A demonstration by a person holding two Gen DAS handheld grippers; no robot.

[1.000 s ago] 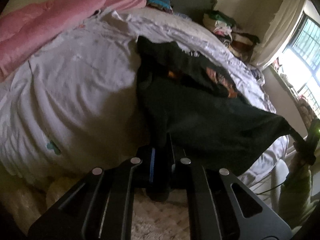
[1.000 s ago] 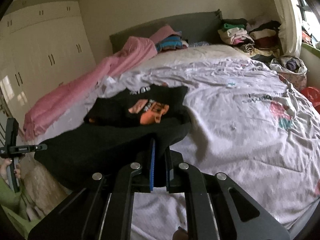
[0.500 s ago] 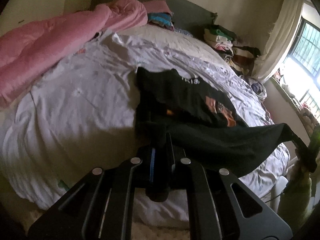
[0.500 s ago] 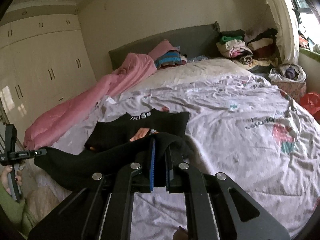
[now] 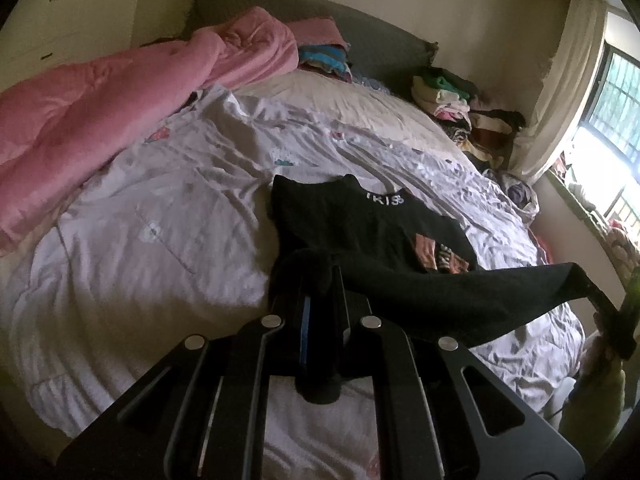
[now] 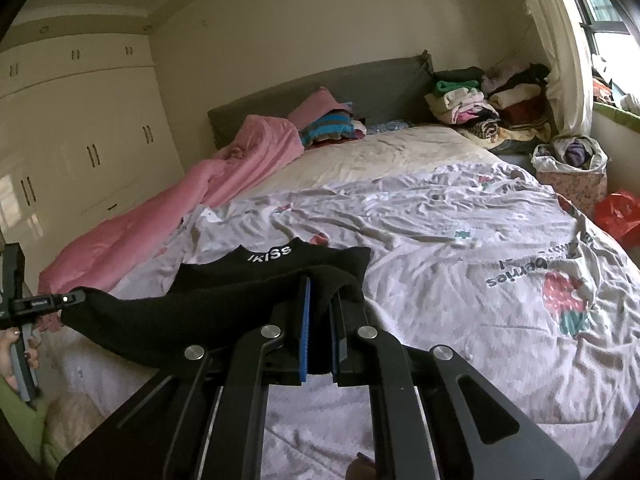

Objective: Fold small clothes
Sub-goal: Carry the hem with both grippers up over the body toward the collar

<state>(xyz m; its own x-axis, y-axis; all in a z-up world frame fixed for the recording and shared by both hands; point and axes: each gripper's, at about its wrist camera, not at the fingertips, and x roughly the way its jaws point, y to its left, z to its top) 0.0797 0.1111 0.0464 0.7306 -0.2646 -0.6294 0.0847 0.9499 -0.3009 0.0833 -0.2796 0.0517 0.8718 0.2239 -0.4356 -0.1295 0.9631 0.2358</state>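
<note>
Right now I hold one black shirt (image 5: 360, 232) between both tools, above the near edge of the bed (image 5: 140, 248). My left tool (image 5: 320, 300) is clamped shut on one corner of the shirt's lower hem, and dark cloth bunches up between its narrow jaws. My right tool (image 6: 318, 304) is clamped shut on the other hem corner in the same way. In the left view, the right tool shows at the far right edge, with the hem stretched toward it as a taut black band. In the right view, the left tool shows at the far left edge, gripped by my hand (image 6: 16, 356).

I judge the hem is held wide and lifted so that it stays straight while the lower half is carried over the upper half. The top of the shirt lies flat on the white sheet (image 6: 460, 248), collar away from me, with white letters at the neck and an orange print on the chest. Keeping the collar end down on the bed anchors it, so only the raised half moves.

A pink quilt (image 5: 100, 112) lies along the left side of the bed, well apart from the shirt. Stacks of folded clothes (image 6: 480, 104) sit by the headboard near the window, perhaps where finished pieces go. The fold itself is not yet laid down; the hem hangs in the air.
</note>
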